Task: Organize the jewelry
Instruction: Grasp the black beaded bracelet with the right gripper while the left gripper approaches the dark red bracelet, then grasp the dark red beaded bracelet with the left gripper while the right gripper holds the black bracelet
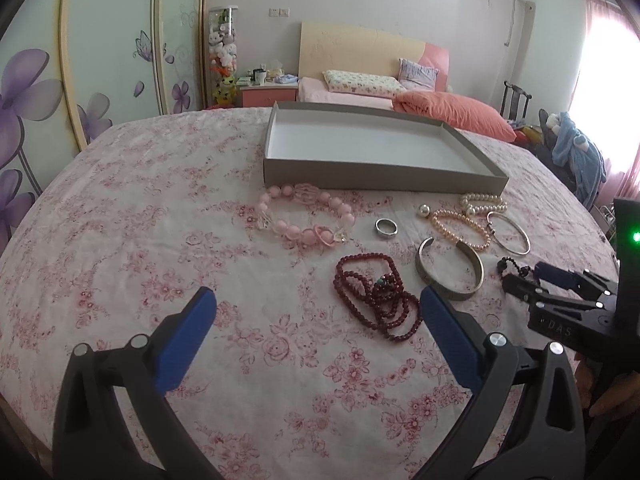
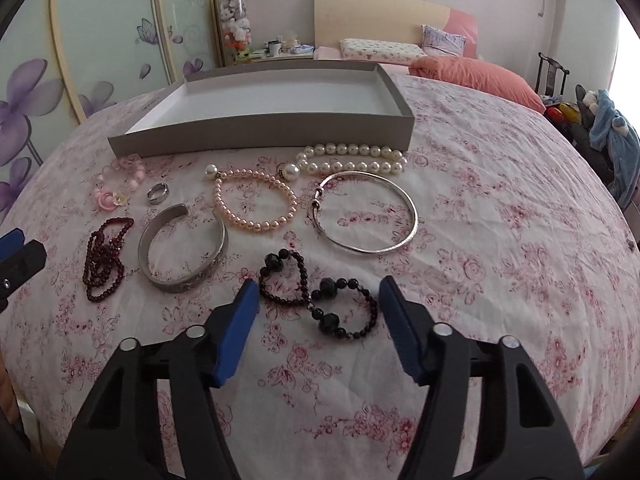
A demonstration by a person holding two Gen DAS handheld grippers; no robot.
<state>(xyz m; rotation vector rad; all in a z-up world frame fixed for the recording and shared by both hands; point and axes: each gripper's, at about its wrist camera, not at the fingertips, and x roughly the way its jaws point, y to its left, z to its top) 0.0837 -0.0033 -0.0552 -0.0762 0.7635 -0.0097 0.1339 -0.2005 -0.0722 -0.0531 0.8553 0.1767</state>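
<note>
Jewelry lies on a floral cloth before an empty grey box tray (image 1: 360, 178) (image 2: 260, 136). My left gripper (image 1: 316, 294) is open, and the dark red bead string (image 1: 376, 292) lies just ahead, near its right finger. My right gripper (image 2: 318, 282) is open above a black bead bracelet (image 2: 328, 286) that lies between its fingertips, untouched. Also on the cloth: a silver cuff (image 2: 184, 284), a pink bead bracelet (image 1: 307, 236), a ring (image 1: 380, 229), a peach pearl bracelet (image 2: 256, 225), white pearls (image 2: 352, 150) and a thin bangle (image 2: 412, 208).
The round table's edge curves close on all sides. Behind it stand a bed with an orange pillow (image 1: 452, 110), a wardrobe with purple flowers (image 1: 32, 92) at left and a chair with blue clothes (image 2: 616, 148) at right.
</note>
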